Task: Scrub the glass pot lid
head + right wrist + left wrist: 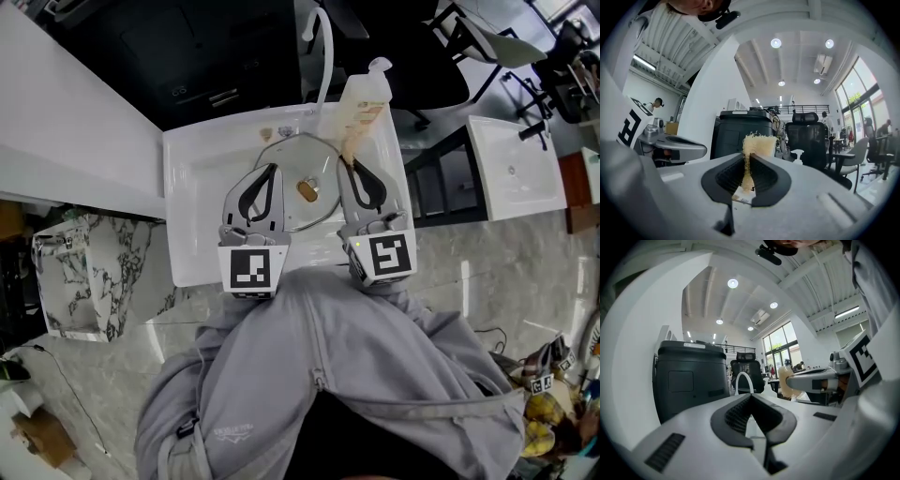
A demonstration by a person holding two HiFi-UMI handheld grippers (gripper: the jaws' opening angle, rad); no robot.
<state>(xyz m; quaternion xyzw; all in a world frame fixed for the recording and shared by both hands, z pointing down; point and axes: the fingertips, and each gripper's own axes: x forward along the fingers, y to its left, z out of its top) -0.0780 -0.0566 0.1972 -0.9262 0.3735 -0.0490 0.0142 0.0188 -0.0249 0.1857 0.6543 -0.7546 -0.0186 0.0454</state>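
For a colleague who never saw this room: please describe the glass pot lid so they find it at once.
Find the white sink with the curved tap. Over its basin, between the left claw and the right claw, is a round clear disc, the glass pot lid. Only it is see-through and carries a tan knob in its middle.

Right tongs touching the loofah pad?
Touching. Right gripper view: the right tongs are shut on the loofah pad, its fibres sticking out past them.
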